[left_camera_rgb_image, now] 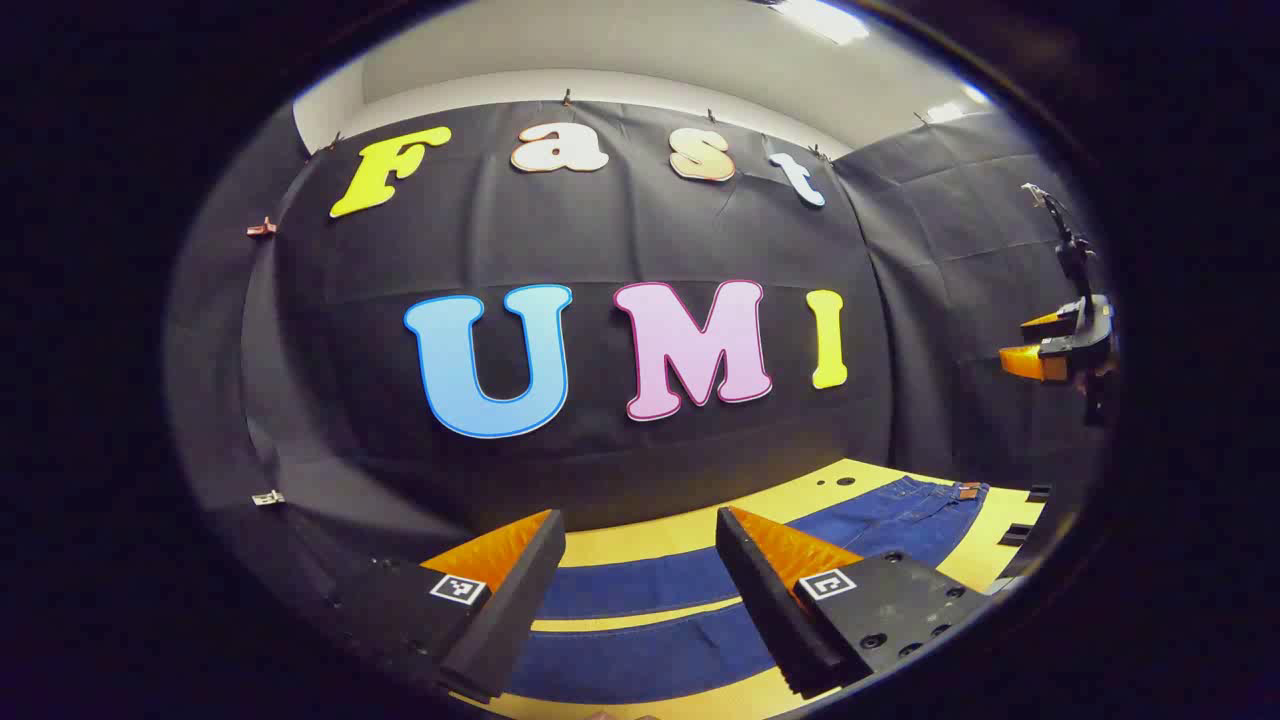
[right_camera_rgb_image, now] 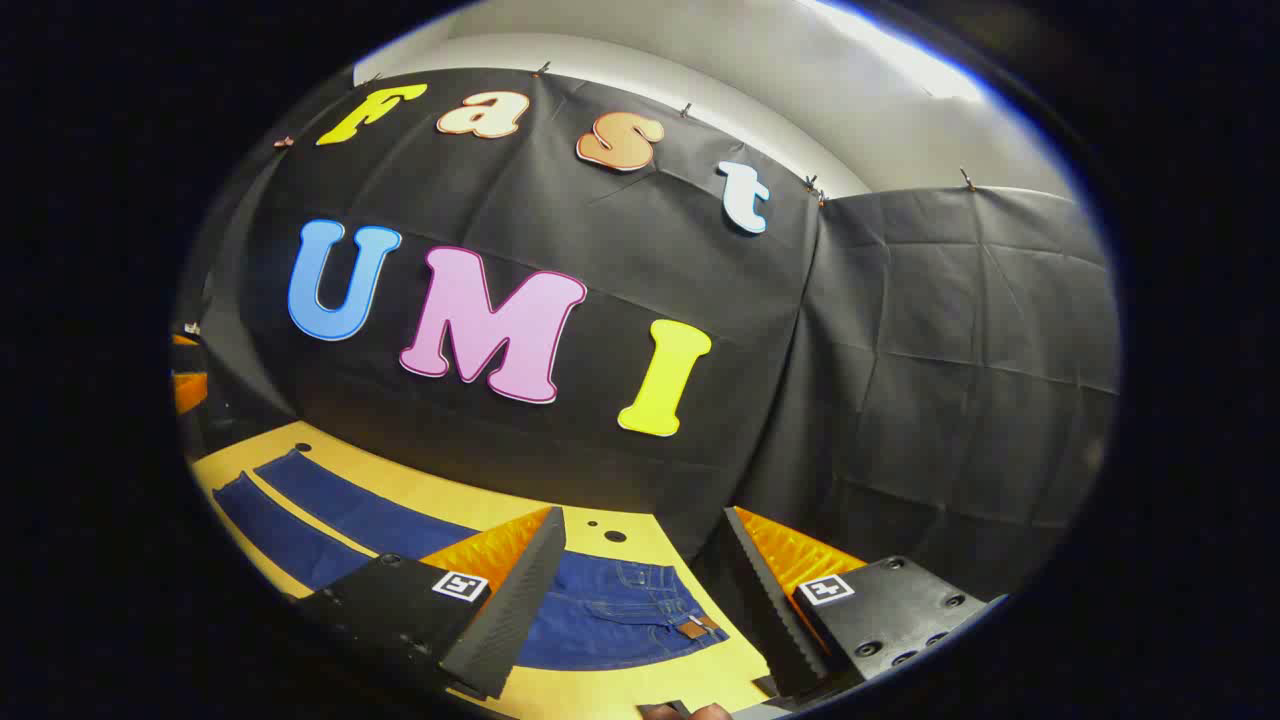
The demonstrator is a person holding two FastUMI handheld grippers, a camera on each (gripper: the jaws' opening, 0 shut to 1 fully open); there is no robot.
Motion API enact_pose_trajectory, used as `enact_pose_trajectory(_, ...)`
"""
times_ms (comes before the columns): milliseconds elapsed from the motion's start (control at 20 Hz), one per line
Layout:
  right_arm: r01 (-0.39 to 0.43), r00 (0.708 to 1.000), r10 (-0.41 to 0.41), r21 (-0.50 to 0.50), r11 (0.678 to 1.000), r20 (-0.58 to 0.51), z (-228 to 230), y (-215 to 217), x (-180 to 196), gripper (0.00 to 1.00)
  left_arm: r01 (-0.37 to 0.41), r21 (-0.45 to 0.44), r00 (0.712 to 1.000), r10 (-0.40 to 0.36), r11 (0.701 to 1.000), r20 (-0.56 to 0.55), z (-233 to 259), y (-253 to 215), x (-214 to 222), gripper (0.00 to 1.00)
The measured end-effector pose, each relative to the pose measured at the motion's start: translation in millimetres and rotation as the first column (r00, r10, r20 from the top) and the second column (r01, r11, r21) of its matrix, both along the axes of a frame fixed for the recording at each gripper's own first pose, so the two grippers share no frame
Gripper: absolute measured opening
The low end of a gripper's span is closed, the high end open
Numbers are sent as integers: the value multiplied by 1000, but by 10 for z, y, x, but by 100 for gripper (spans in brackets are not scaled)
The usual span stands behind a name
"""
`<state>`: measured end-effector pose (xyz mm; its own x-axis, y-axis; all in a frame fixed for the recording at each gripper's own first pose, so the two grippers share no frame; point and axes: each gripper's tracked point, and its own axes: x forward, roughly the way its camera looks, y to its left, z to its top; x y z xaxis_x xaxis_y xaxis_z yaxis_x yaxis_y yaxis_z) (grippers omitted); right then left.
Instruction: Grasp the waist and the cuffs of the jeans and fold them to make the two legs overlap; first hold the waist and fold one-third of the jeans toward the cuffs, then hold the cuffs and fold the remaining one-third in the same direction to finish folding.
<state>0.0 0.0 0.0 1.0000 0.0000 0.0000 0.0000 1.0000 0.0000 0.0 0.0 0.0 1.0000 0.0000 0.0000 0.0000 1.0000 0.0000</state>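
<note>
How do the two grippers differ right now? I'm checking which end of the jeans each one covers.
The left gripper hovers over the two separated legs of the jeans, while the right gripper hovers over the waist end, near the leather patch. Seen from the left gripper view, the right gripper is raised well above the yellow table. Both are open, holding nothing, and the jeans lie flat and unfolded.

Both cameras ride high above the bench (left_camera_rgb_image: 640,545), facing the booth's back wall. The left gripper view looks over the jeans (left_camera_rgb_image: 700,590) legs, the right gripper view over their waist; both share the jeans.
</note>
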Motion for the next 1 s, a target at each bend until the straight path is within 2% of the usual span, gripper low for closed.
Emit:
enact_pose_trajectory(350, 34, 999, -35, -62, 997, -16, -55, -128, -131, 96, 0, -17, 1000, 0, 1000, -23, -106, 127, 10, 98)
enact_pose_trajectory(600, -7, 1000, 6, 22, 1000, 25, 101, 31, -160, 96, -22, -22, 1000, 22, 1000, 6, -7, 204, -48, 98)
enact_pose_trajectory(850, -37, 998, 37, 14, 999, 42, 140, 181, -154, 96, -27, -15, 999, 27, 1000, 19, 58, 212, -149, 98)
enact_pose_trajectory(1000, -57, 997, 57, -6, 998, 45, 144, 253, -141, 96, -22, 19, 1000, 22, 1000, 6, 3, 264, -216, 98)
